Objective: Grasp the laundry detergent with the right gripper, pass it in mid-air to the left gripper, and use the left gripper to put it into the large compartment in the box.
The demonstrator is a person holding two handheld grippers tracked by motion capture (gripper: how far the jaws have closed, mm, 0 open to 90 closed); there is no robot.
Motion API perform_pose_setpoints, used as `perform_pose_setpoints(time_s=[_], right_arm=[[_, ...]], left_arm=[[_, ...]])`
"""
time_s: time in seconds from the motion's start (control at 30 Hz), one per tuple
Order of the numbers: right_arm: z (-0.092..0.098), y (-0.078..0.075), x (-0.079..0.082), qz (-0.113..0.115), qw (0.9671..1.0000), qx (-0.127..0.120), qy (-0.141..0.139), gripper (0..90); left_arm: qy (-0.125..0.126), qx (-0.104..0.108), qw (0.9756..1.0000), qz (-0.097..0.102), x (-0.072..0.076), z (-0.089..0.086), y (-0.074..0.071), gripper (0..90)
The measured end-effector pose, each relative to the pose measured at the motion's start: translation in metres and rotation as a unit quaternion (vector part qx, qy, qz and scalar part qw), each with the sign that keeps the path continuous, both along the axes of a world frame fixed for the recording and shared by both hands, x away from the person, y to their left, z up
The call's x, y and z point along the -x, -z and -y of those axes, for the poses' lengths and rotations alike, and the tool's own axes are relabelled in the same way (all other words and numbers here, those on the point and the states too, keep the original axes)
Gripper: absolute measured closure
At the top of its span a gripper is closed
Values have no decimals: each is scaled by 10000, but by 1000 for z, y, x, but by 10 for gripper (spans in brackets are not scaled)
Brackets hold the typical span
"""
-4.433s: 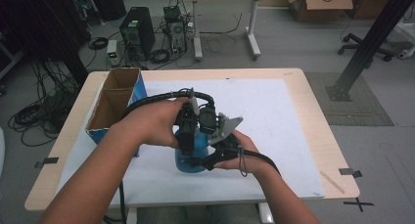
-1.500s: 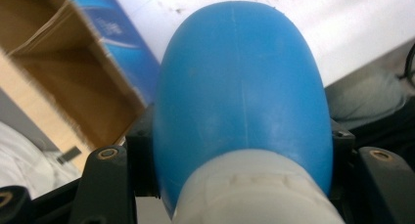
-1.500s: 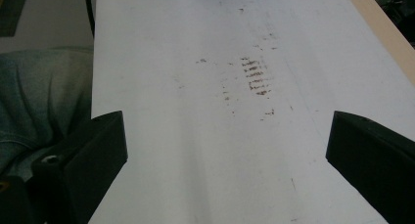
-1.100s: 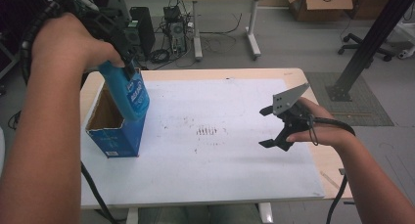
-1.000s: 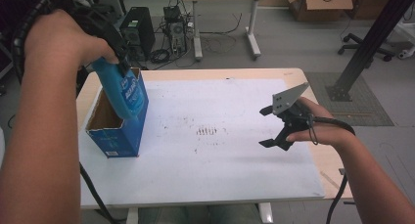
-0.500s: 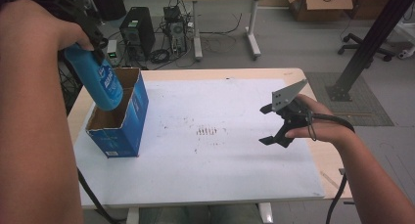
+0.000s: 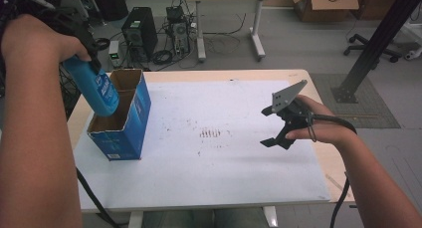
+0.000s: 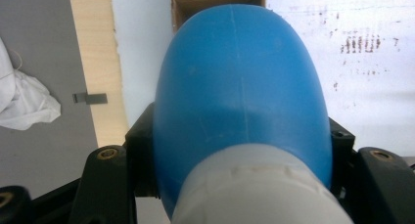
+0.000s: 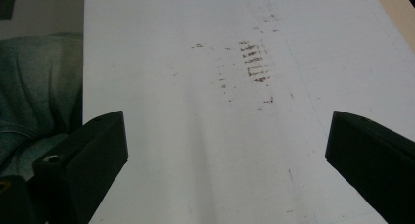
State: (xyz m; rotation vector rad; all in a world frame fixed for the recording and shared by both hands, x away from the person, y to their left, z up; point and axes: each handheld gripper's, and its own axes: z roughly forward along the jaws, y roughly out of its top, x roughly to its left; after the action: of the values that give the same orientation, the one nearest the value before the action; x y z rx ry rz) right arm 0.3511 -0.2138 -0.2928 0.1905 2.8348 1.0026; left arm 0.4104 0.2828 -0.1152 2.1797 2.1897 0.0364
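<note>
A blue plastic bottle (image 7: 98,91) with a pale cap end hangs tilted, its base at the opening of the blue cardboard box (image 7: 127,130) at the table's left. My left gripper (image 7: 83,57) is shut on the bottle's upper part. In the left gripper view the bottle (image 8: 240,97) bulges between the black jaws of my left gripper (image 8: 240,153), and the box's brown divider (image 8: 215,0) lies beyond it. Over the table's right side my right gripper (image 7: 271,127) is open with nothing in it; in the right gripper view its (image 9: 225,150) jaws stand wide apart above the white sheet.
A white sheet (image 7: 224,168) covers the wooden table, with a brown smudge (image 7: 210,133) near its middle. The box has two open compartments. Beyond the table stand a computer tower (image 7: 137,29), cables and another desk. A black post (image 7: 378,39) rises at the right.
My left hand has carried the bottle to the left and a little down, from above the box's right wall to over its opening. The right gripper has stayed where it was.
</note>
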Motion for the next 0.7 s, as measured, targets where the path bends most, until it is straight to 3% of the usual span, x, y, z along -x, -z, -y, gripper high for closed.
perform_pose_setpoints(time_s=[0.37,0.7], right_arm=[[3,1,3,-13,10000,-7,32,24],[2,5,3,-48,10000,-7,23,23]], left_arm=[[39,-39,9999,-105,-7,0,29,382],[11,-15,9997,-223,-13,-3,65,382]])
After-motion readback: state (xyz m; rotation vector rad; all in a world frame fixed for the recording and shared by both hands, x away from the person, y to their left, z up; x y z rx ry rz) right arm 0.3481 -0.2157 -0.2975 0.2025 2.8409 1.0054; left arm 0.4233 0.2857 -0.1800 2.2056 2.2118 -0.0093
